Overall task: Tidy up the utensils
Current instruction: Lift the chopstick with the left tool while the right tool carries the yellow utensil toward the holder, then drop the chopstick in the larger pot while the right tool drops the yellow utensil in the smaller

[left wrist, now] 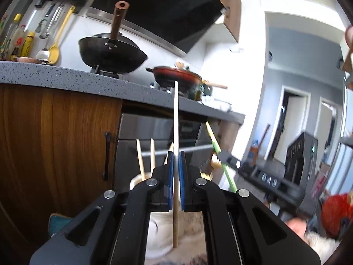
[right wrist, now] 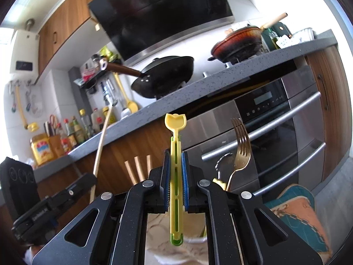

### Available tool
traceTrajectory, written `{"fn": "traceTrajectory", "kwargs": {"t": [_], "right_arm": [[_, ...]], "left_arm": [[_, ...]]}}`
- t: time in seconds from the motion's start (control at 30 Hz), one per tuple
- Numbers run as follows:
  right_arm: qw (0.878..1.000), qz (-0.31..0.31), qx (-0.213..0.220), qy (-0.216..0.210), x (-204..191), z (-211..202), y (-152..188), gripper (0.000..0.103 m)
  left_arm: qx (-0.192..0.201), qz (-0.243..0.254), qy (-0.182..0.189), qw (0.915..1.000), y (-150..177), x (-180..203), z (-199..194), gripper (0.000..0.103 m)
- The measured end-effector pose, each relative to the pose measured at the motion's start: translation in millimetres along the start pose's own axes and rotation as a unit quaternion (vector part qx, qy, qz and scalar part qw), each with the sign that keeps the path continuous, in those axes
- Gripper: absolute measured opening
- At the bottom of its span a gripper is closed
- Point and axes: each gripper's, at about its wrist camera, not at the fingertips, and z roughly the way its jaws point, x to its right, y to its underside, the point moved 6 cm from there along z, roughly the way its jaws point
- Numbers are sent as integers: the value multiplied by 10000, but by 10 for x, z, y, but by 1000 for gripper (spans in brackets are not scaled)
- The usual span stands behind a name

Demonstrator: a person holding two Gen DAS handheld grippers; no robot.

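1. Left gripper [left wrist: 176,154]: jaws closed on a single pale wooden chopstick [left wrist: 175,119], clamped between the blue pads. The stick stands nearly upright, its thin end rising in front of the grey table [left wrist: 66,77] edge and its thicker end hanging below the jaws.
2. Right gripper [right wrist: 175,156]: jaws closed on a yellow-and-green slotted plastic utensil [right wrist: 175,176], held upright, with its yellow shaped head above the pads and its green-tipped end below.
3. White holder [left wrist: 138,180]: partly hidden behind the left gripper; more chopsticks [left wrist: 140,159] stand up out of it.
4. Gold fork [right wrist: 240,145]: tines up, just right of the right gripper, beside a silver-coloured utensil [right wrist: 222,161]; what holds them is hidden.
5. Table, upper part of both views: carries a black wok [left wrist: 112,53] with a brown handle and a red-brown pan [left wrist: 177,74].
6. Stainless oven [right wrist: 275,132]: set below the table, with wood-fronted cabinet [left wrist: 55,143] doors beside it.
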Motion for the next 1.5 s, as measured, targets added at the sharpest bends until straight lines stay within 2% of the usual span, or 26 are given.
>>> {"fn": "traceTrajectory", "kwargs": {"t": [0.1,0.4,0.53,0.73,1.03,1.33,1.5], "right_arm": [[10000,12,-63,71,54,107,62,10],[9998,42,-204,-18,107,157,201,10],[9997,37,-236,-37,109,177,231,10],[9995,97,-301,4,166,218,287,11],[9994,-224,103,253,117,236,238,10],[9956,-792,7,507,49,342,348,11],[9941,-902,-12,603,59,368,383,10]], "left_arm": [[159,-164,-123,9997,-34,-73,119,4],[400,-245,-354,9983,-66,-175,402,4],[310,-134,-483,9983,10,-204,467,4],[164,30,-439,9989,157,-212,331,4],[-83,252,-498,9984,332,-210,212,4],[-124,426,-548,9975,373,-164,182,5],[-180,427,-539,9975,387,-173,173,6]]}}
